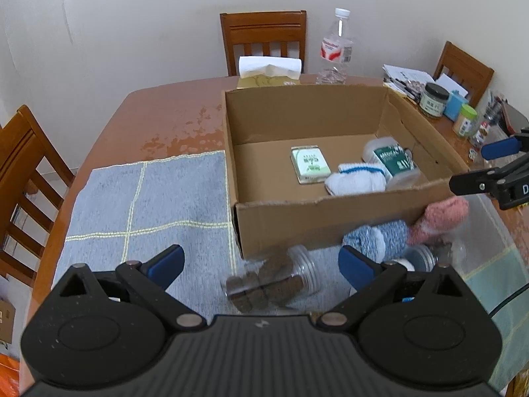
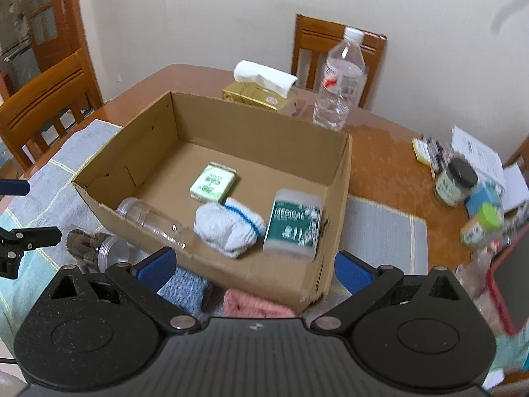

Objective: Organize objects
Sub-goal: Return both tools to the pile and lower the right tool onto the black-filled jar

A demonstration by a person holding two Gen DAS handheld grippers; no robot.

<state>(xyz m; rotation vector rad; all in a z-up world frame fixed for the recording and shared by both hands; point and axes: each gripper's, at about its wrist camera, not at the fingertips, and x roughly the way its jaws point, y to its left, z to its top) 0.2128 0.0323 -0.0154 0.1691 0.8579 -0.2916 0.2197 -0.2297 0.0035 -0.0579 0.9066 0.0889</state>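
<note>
Both grippers stand with their blue-padded fingers spread wide and nothing between them. Just past the left gripper (image 1: 261, 261), on the grey-blue cloth (image 1: 148, 205), lies a clear jar (image 1: 267, 281) on its side, packed with brown blocks, its threaded mouth toward the cardboard box (image 1: 317, 213). Beside that jar, against the box's near wall, sit a blue-and-white sock bundle (image 1: 377, 236) and a pink one (image 1: 439, 216), with a second clear container (image 1: 421, 258) only partly visible below them. From the right gripper (image 2: 254, 269), the same blue bundle (image 2: 185, 286) and pink bundle (image 2: 254, 304) lie just under its fingers, outside the box (image 2: 231, 274). Inside the box rest a small pale green packet (image 2: 213, 183), a white sock bundle with a blue stripe (image 2: 229, 228) and a green "MEDICAL" pack (image 2: 294, 223), the sock touching the pack. A clear empty jar (image 2: 150, 220) lies tilted across the box's torn near edge, whether resting on it I cannot tell. Behind the box on the brown table (image 2: 380, 165) are a tissue box (image 2: 254, 94) and a water bottle (image 2: 340, 79). Small jars (image 2: 456, 182) and papers crowd the table's right side, blurred. Wooden chairs (image 1: 264, 39) stand around the table.
</note>
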